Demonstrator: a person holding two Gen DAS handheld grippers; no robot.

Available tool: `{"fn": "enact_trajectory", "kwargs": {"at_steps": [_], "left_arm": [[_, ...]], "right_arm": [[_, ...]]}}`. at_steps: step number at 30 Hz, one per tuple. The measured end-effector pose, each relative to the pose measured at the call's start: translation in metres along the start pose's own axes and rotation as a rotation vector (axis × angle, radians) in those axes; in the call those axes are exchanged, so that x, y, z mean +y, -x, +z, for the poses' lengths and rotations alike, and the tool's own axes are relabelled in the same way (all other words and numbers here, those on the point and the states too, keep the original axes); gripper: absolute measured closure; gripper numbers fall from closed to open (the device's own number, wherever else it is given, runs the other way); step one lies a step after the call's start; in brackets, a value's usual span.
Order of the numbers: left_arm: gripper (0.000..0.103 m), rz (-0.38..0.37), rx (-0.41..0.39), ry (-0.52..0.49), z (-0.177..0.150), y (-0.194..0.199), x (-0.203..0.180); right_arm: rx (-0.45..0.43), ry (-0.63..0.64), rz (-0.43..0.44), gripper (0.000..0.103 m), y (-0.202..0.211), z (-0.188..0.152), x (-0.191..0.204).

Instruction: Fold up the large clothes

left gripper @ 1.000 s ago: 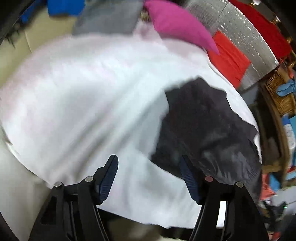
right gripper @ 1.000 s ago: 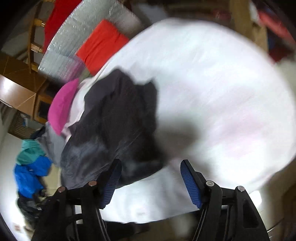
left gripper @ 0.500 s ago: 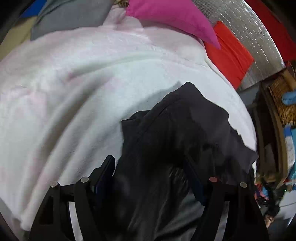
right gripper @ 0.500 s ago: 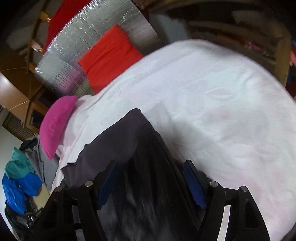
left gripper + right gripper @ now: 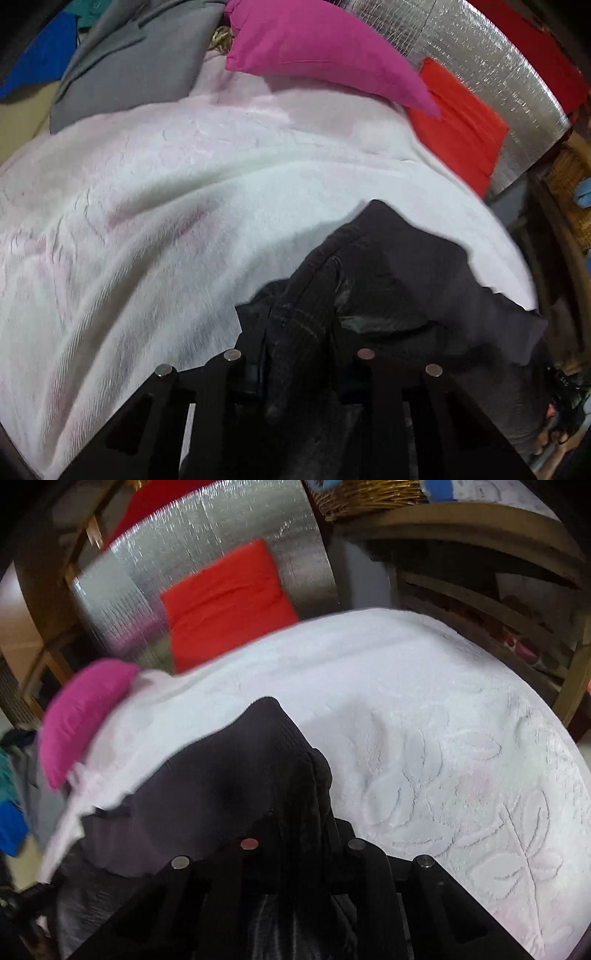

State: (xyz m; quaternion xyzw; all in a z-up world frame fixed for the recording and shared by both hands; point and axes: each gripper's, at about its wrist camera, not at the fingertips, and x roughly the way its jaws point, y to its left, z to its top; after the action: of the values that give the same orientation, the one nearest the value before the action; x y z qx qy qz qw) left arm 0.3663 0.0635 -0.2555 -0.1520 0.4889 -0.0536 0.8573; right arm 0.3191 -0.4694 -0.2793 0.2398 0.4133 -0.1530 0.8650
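A dark grey garment point(image 5: 406, 280) lies crumpled on a white embossed blanket point(image 5: 147, 221) that covers the bed. My left gripper point(image 5: 299, 332) has a ridge of that fabric bunched between its fingers, and its jaws are closing on it. In the right wrist view the same dark garment point(image 5: 229, 775) rises in a peak over the white blanket point(image 5: 443, 720). My right gripper point(image 5: 303, 812) is shut on a fold of it. The dark cloth hides the fingertips of both grippers.
A pink pillow point(image 5: 317, 48), a red cushion point(image 5: 458, 122) and a silver foil panel point(image 5: 480, 48) sit at the head of the bed. A grey garment point(image 5: 129, 62) lies at the far left. A wicker basket point(image 5: 369, 494) and wooden shelving point(image 5: 480, 602) stand beside the bed.
Both grippers came forward over the dark garment with jaws wide, then closed. Fabric now stands bunched between each pair of fingers.
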Motion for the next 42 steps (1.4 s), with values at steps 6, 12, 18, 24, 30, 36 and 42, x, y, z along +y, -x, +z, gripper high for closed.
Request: {"fn": "enact_trajectory", "kwargs": {"at_steps": [6, 12, 18, 24, 30, 36, 42], "left_arm": [[0.065, 0.061, -0.017, -0.064, -0.004, 0.013, -0.01], [0.037, 0.09, -0.257, -0.116, -0.016, 0.083, -0.021], [0.033, 0.071, -0.306, -0.348, -0.058, 0.103, -0.081], [0.033, 0.121, -0.157, -0.495, -0.091, 0.056, -0.115], [0.027, 0.19, -0.072, -0.535, -0.097, 0.01, -0.119], [0.027, 0.149, -0.142, -0.506, -0.087, 0.031, -0.118], [0.027, 0.182, -0.291, -0.527, -0.082, 0.054, -0.123]], "right_arm": [[0.047, -0.159, 0.076, 0.062, 0.011, -0.004, -0.032], [-0.114, -0.099, 0.082, 0.026, 0.091, -0.027, -0.033], [-0.1, 0.031, 0.246, 0.039, 0.125, -0.067, 0.015], [0.033, 0.179, 0.227, 0.052, 0.091, -0.093, 0.059], [0.1, 0.18, 0.173, 0.053, 0.061, -0.083, 0.063], [-0.015, 0.055, 0.274, 0.051, 0.091, -0.054, 0.048], [-0.013, -0.039, 0.307, 0.051, 0.065, -0.026, 0.048]]}}
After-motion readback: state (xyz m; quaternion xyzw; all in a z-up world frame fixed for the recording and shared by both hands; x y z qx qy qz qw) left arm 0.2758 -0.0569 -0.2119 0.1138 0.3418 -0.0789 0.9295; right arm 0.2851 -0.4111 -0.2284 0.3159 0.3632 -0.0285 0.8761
